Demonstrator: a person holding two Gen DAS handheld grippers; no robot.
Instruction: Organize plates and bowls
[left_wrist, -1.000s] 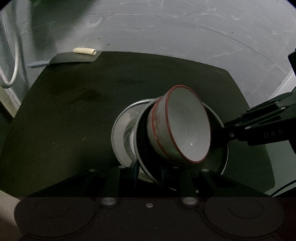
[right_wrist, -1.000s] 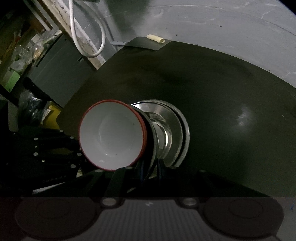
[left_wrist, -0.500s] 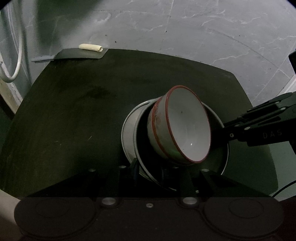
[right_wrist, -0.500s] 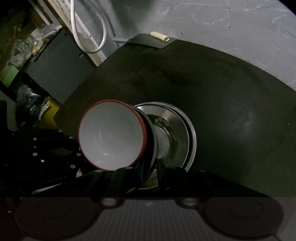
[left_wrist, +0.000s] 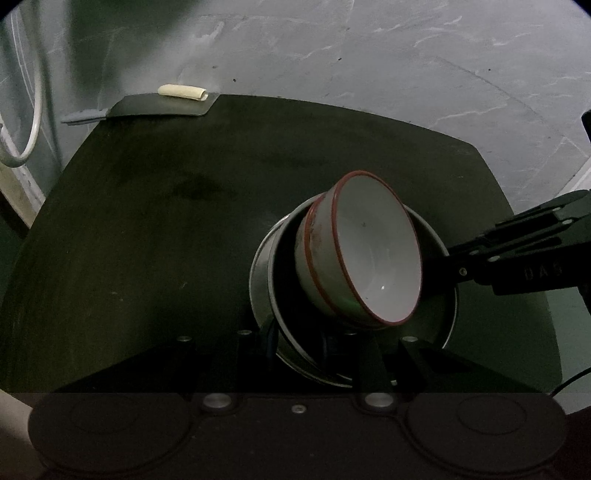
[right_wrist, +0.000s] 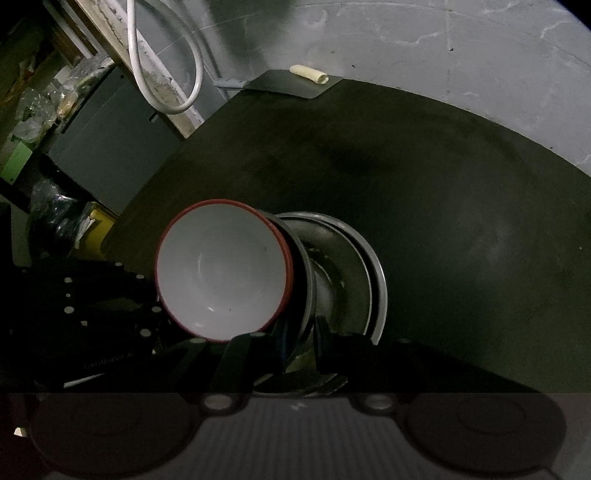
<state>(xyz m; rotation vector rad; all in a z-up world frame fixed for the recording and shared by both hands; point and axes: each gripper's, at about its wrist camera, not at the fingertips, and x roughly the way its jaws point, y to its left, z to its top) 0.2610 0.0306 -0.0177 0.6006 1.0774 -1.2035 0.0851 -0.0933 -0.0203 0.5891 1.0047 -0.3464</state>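
L tongs (left_wrist: 303, 345) and R tongs (right_wrist: 301, 338) are both nearly closed, each pinching the rim of the top plate (left_wrist: 286, 295). L grips its near edge, R comes in from the right side (L view). Two nested red-rimmed bowls (left_wrist: 369, 251) ride on that plate, just ahead of the L tips and tipped toward the R tongs. What changed over the last sec: the steel plate (left_wrist: 257, 273) lying on the table (left_wrist: 147, 240) showed as a wide crescent left of the held load. Now it's only a thin sliver there, so the carried stack has slid across and sits almost directly over it. Grip widths look the same throughout, and the bowls' tilt hasn't shifted. From the R view the steel plate (right_wrist: 356, 273) still peeks out beyond the top plate, on the far side from the bowls, so alignment prob isn't quite done. Meaning for the task: stacking looks close. Next is likely a small nudge to centre, level the load so the bowls don't slide, then lower and let go.
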